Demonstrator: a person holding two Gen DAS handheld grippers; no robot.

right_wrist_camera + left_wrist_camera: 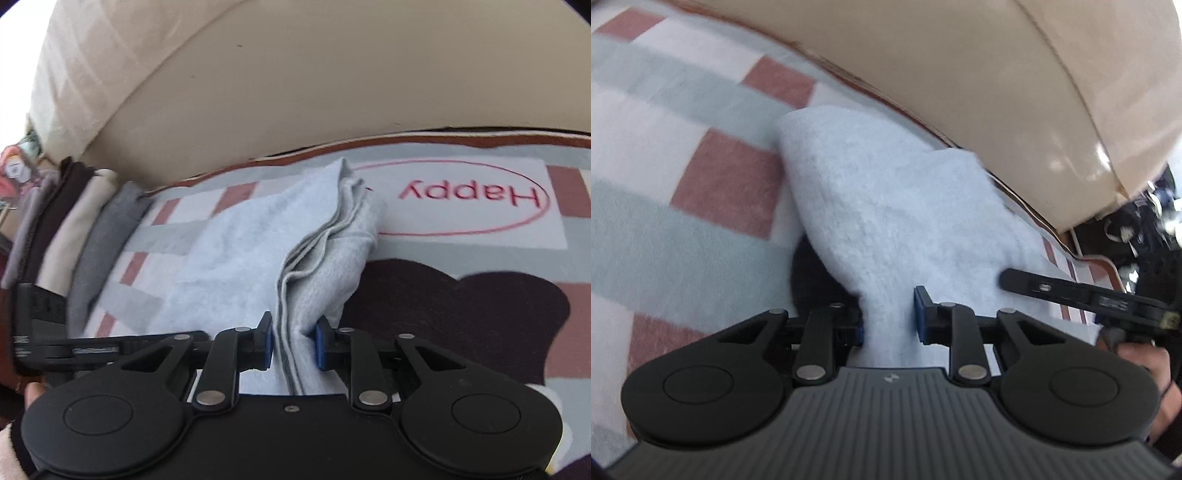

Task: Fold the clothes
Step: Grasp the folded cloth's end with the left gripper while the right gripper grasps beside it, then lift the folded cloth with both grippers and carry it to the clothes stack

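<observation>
A light blue knitted garment (pixel 886 206) lies bunched on a checked blanket (pixel 683 155). In the left wrist view my left gripper (pixel 888 319) is shut on a narrow bunch of the garment, which fills the gap between the blue pads. From the right, a black finger (pixel 1034 286) of the other gripper rests against the same cloth. In the right wrist view my right gripper (pixel 293 345) is shut on the layered edges of the garment (pixel 236 258), whose folded hems run up and away from the pads.
A beige sofa backrest (pixel 332 81) rises behind the blanket (pixel 461 254), which bears a red "Happy" oval (pixel 469 195) and a dark brown patch (pixel 461 317). A row of folded clothes (pixel 74 229) stands at the left. A hand (pixel 1145 365) shows at the right edge.
</observation>
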